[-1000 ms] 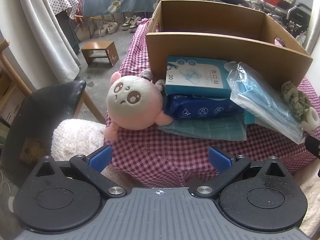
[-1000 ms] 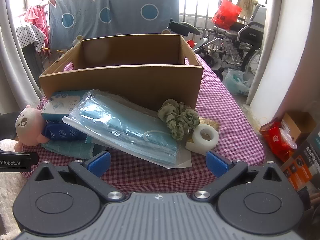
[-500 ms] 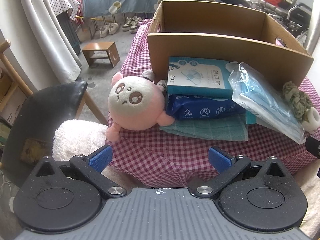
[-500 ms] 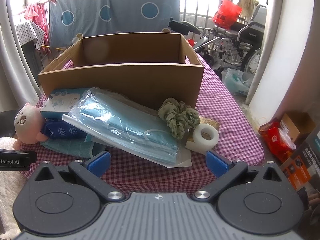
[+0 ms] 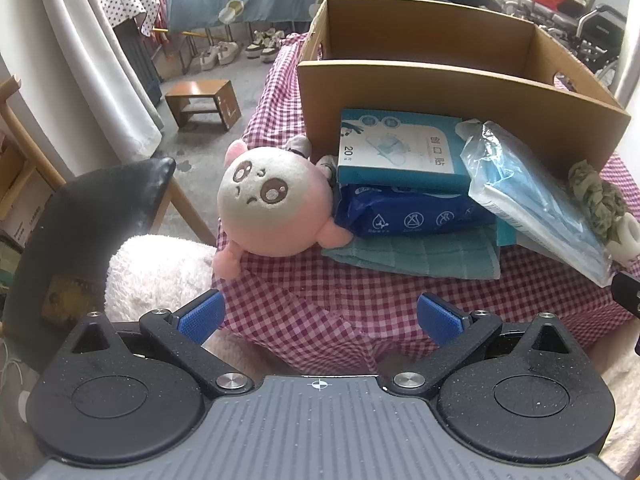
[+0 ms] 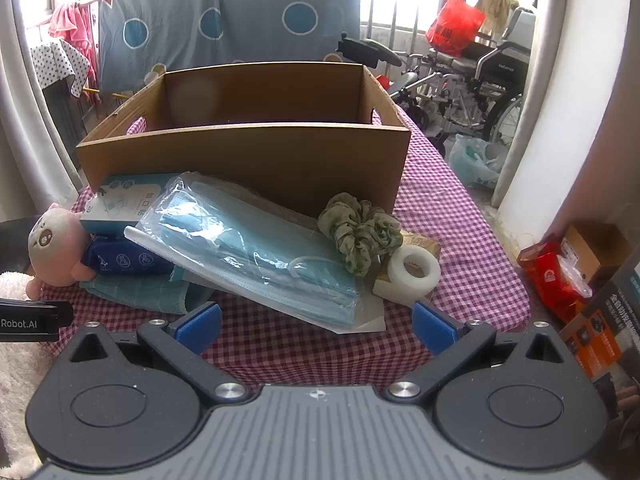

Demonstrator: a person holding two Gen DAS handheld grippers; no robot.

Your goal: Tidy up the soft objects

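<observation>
- Both grippers had edged slightly closer to the table since the earlier frames; nothing on it had shifted.
- Left gripper [image 5: 318, 316] hung short of the table edge, jaws spread wide, empty.
- Right gripper [image 6: 316, 326] likewise gaped, holding nothing.
- Pink plush toy [image 5: 266, 210] lay at the near left corner, touching the blue wipes pack [image 5: 412, 214].
- Bagged face masks [image 6: 256, 252] leaned across the pile; the green scrunchie [image 6: 360, 232] sat beside the tape roll [image 6: 414, 270].
- Cardboard box [image 6: 248, 152] stood behind, seemingly empty.
- Recommended: take the plush first, squeezing its body midway, lift clear of the pack, then lower it into the box.
</observation>
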